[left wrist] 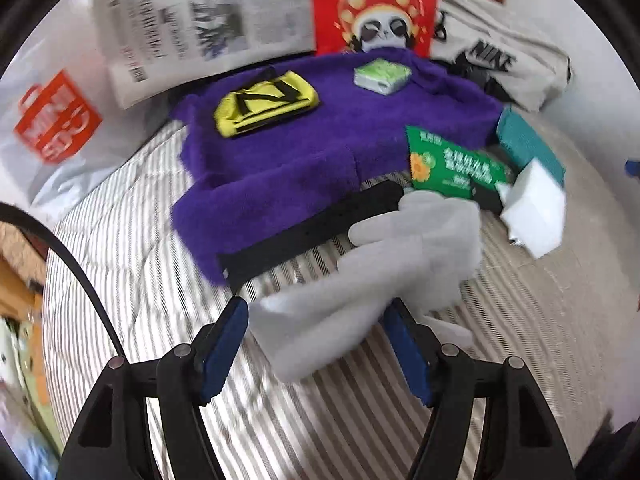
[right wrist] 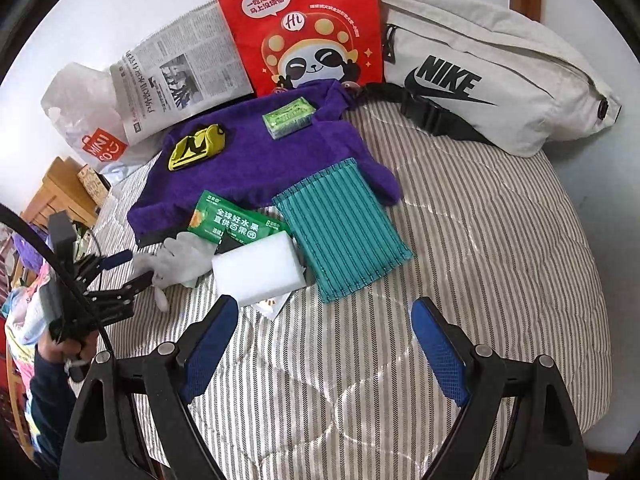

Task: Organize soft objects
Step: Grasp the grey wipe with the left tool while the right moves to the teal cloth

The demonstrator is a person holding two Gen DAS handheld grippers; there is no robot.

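So it's a bed (right wrist: pixel 460 240) with a striped quilt, and lying right on it: purple fleece (right wrist: pixel 256 160), teal cloth (right wrist: pixel 344 232), white sponge (right wrist: pixel 256 268), grey glove (right wrist: pixel 180 256), Nike bag (right wrist: pixel 492 76), newspaper (right wrist: pixel 180 76).

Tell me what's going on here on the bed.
A person with a gripper in each hand is sorting soft things on a striped quilt. The left gripper has its jaws apart around a grey glove, not pinching it. The right gripper hovers open and empty near a white sponge and a teal cloth.
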